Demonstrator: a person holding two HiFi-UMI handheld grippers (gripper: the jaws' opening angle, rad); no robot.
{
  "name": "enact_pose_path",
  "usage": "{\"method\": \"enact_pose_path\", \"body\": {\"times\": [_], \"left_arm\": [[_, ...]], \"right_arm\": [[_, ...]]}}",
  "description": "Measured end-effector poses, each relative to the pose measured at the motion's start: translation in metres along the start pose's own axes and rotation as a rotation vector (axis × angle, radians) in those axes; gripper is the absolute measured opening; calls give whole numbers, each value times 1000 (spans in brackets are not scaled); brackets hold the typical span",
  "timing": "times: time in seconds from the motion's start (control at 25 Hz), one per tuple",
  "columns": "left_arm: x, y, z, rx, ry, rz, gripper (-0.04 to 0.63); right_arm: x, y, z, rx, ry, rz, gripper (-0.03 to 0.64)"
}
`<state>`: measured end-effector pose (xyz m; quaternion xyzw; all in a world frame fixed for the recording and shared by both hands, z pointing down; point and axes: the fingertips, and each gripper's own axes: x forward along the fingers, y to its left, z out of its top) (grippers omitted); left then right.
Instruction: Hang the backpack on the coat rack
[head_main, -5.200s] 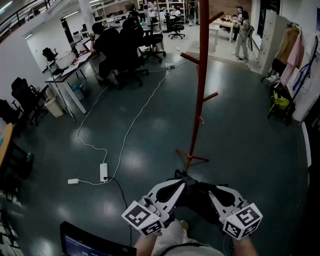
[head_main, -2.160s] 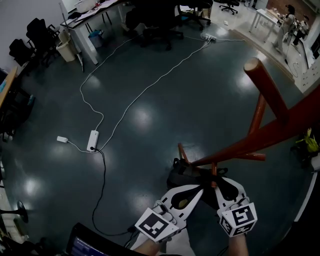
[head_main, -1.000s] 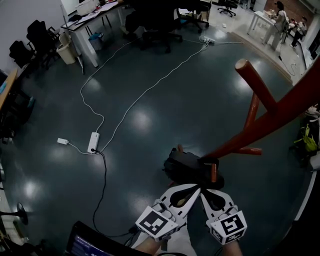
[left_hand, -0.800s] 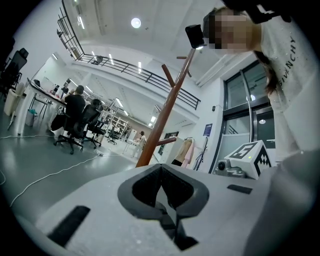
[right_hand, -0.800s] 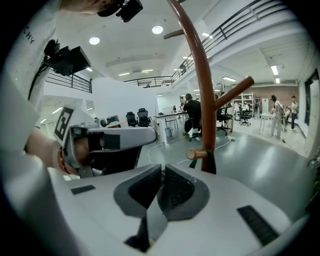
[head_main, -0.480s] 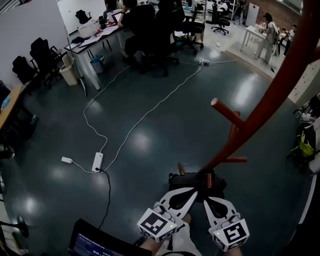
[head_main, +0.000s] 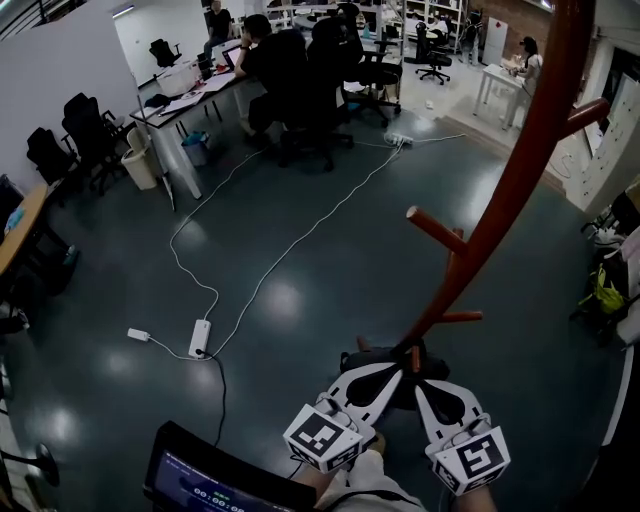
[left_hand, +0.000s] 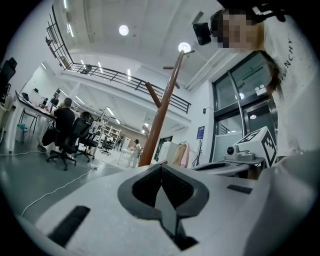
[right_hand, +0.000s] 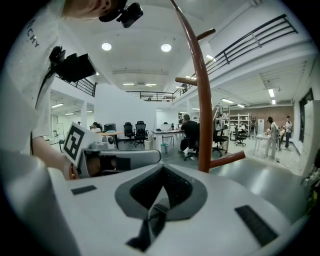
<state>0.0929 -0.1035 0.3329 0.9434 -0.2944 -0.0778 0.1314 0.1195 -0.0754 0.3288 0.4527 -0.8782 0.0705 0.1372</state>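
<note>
Both at backpack (head_main: 440, 364): my right gripper (head_main: 418, 385) pinches strap (right_hand: 150, 225), left gripper (head_main: 385, 378) pressed shut, hold unclear. Lift step. Next I hook strap over peg (head_main: 435, 228) at 12 o'clock.

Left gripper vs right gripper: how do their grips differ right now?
The left gripper pinches a pale, flat strip; the right gripper pinches a dark, creased strap. In the head view the left gripper slants toward the upper right, the right gripper toward the upper left. Shared: both have jaws together and meet over the black backpack at the coat rack's foot.
</note>
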Motion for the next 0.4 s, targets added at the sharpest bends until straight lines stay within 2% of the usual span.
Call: {"method": "enact_pose_path", "body": {"times": [0.2,0.4], "left_arm": [[1,-8,2,20,-16,-20,9],[26,-23,-1,17,-33,-82,9]], "right_arm": [[-6,1,6,4,-30,-3,17],[-24,-20,8,-12,-34,-62,17]]}}
